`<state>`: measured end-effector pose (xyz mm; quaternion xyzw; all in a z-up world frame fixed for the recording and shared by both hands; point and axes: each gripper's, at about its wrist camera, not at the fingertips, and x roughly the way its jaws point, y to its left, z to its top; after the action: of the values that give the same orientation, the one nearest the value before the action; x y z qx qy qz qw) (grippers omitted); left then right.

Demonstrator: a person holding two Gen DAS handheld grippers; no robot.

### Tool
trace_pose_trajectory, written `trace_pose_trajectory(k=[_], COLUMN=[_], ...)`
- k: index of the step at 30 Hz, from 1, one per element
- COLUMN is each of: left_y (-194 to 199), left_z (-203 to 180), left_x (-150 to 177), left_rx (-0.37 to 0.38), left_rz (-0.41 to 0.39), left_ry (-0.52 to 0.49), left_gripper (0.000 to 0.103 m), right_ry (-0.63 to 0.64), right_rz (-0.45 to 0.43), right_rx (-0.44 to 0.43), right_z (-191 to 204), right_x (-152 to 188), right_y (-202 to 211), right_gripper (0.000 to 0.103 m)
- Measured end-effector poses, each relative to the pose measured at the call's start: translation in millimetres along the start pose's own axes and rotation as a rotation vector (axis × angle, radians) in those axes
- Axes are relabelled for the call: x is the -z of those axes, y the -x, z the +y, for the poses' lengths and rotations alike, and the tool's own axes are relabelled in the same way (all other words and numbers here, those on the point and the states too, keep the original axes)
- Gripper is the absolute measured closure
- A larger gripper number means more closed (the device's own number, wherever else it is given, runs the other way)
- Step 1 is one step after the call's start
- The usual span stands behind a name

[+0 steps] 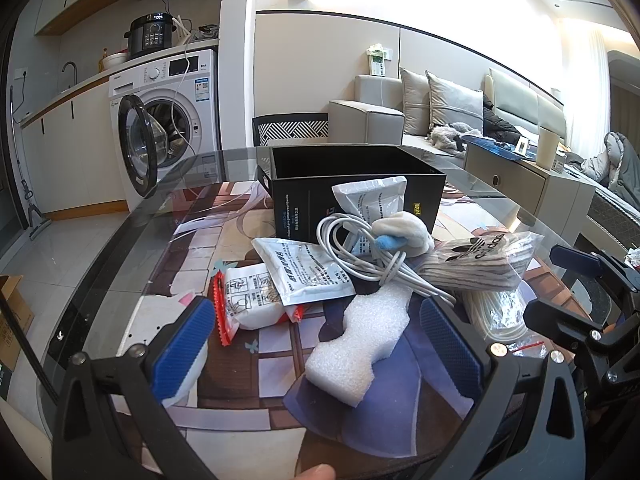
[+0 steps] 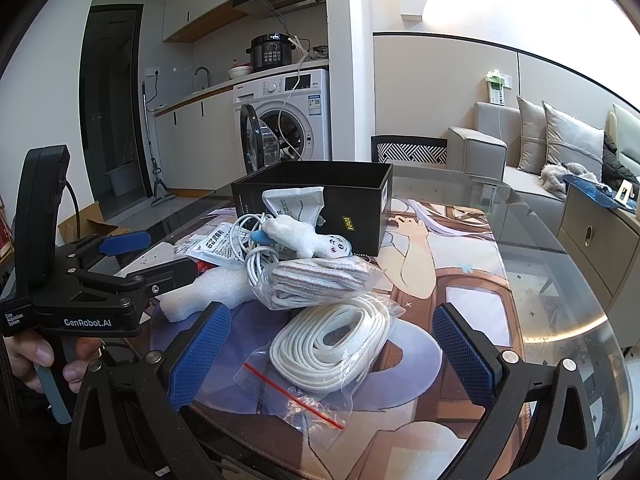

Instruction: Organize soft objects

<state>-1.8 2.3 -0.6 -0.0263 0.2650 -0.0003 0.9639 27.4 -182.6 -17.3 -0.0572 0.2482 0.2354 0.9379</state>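
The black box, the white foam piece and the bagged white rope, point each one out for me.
black box (image 1: 356, 206): left wrist view, on its front wall.
white foam piece (image 1: 360, 340): left wrist view, on its middle.
bagged white rope (image 2: 332, 344): right wrist view, on the coils.

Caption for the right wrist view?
Open right gripper hovers over bagged white cord before a black box.
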Motion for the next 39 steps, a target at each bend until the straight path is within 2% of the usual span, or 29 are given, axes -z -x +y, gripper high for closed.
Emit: trace_pose_trajectory(k=[39], left_y=[-5.3], left_z=[0.1], left_x=[4.3], left_rx=[-0.02], left_rz=[0.031], left_ry=[-0.021], left_gripper=[0.0], right_ry=[-0.014], right_rz=[0.015], right_rx=[0.001], right_z=[-1.8], right_x=[-2.9], right_y=[-4.5], right_gripper=[0.0])
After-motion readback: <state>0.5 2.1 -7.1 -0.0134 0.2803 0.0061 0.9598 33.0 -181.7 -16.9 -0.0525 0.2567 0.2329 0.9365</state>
